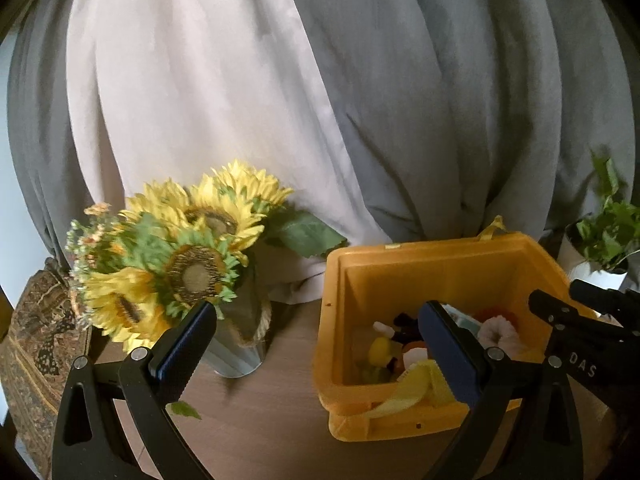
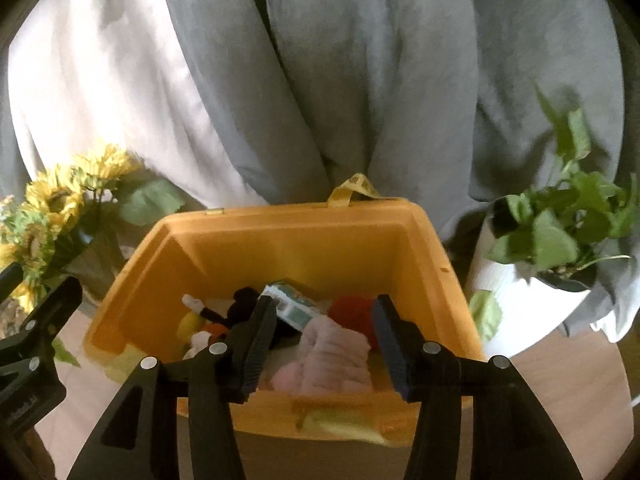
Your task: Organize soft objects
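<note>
Since the right gripper (image 2: 324, 344) hangs wide and empty over the yellow bin (image 2: 304, 236), the pink plush (image 2: 332, 360) lies at 6 o'clock, nearer than the left gripper (image 1: 316, 344), also wide.

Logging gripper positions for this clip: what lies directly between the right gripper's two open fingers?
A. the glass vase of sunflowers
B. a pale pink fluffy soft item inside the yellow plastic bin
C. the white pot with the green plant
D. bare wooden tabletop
B: in the right wrist view the open right gripper frames the pale pink fluffy soft item lying in the yellow plastic bin.
</note>
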Demonstrator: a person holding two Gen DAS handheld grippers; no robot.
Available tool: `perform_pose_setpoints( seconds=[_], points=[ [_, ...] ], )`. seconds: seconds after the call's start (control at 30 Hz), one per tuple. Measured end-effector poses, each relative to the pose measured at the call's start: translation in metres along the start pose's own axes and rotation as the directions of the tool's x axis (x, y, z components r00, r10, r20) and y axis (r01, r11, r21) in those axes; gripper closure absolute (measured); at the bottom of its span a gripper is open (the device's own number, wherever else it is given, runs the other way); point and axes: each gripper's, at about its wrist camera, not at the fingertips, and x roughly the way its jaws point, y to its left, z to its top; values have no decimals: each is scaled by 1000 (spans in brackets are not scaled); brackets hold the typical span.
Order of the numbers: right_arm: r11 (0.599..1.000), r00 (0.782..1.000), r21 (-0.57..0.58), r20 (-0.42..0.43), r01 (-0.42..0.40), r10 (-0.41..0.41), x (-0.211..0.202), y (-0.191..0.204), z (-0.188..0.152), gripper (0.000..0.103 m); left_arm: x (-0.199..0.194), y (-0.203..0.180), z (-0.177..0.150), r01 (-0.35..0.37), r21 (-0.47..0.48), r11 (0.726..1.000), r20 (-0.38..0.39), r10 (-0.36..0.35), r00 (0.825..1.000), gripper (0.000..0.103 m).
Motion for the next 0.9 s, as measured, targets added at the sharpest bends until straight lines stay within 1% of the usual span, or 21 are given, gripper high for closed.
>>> perform_pose_setpoints(
  seconds=[0.13,0.4,0.47,0.53,0.57,0.63,0.9],
  points=[
    [999,998,6,52,32,-32,-36,0,-6,36,-27,3,-2,17,-9,1000,31,-17,999,0],
    [997,987,25,141,73,-76,-106,1,-26,25,-91,14,-14,35,-20,999,104,-33,994,0],
    [996,984,24,159,81,-83,-122,2,-31,22,-105,16,-16,40,-23,999,116,-37,993,0],
    [995,978,24,184,95,-98,-140,4,-38,16,-121,19,-20,52,-26,998,124,-48,991,0],
    [995,976,25,194,100,-103,-148,5,-41,14,-128,20,-21,59,-27,998,128,-55,990,0],
    [994,970,32,219,103,-108,-168,5,-48,9,-141,21,-25,59,-30,998,137,-55,989,0],
    [996,961,21,260,91,-93,-227,3,-78,8,-202,23,-46,77,-24,997,165,-72,984,0]
  ],
)
